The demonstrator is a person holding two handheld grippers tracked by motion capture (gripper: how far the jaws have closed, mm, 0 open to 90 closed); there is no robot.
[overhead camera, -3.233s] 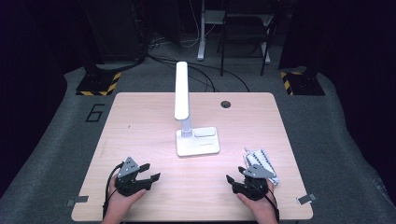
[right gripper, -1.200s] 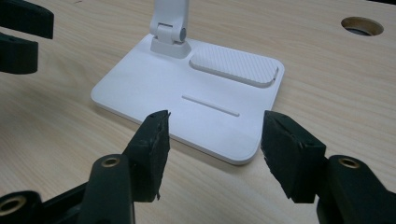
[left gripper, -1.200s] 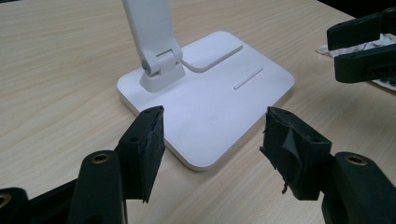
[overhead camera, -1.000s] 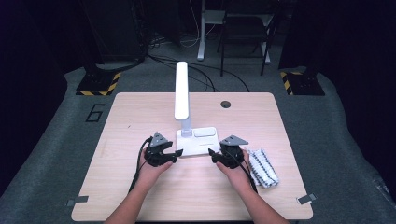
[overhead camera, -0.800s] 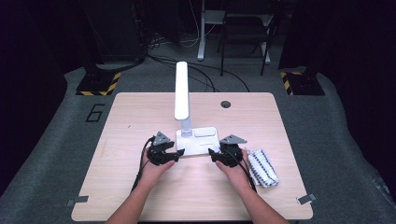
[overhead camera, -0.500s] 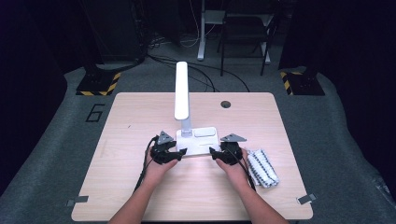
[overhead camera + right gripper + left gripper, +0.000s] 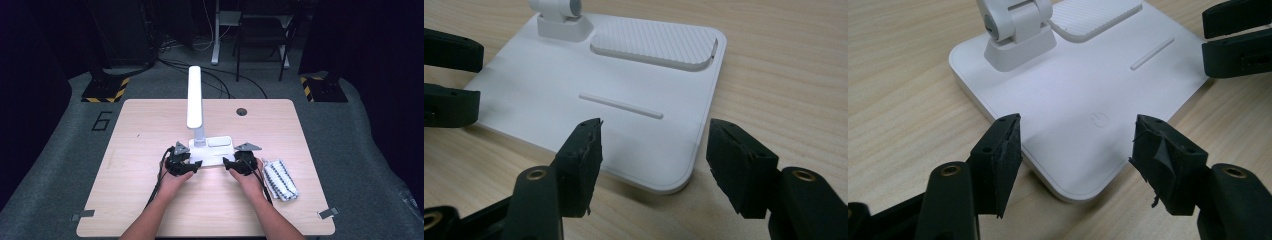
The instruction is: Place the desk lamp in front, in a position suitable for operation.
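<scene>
On the table (image 7: 150,200), both grippers' jaws, just opening wider, straddle the lamp base (image 7: 212,155) corners.

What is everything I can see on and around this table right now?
white desk lamp with flat square base: one, white, table middle, between the grippers
striped black-and-white folded cloth: one, table's right side
light wooden table: one, pale wood, with a round cable hole
yellow-black striped floor feet: two, beyond the table
left gripper: one, black, jaws open at the base's near left corner
right gripper: one, black, jaws open at the near right corner
</scene>
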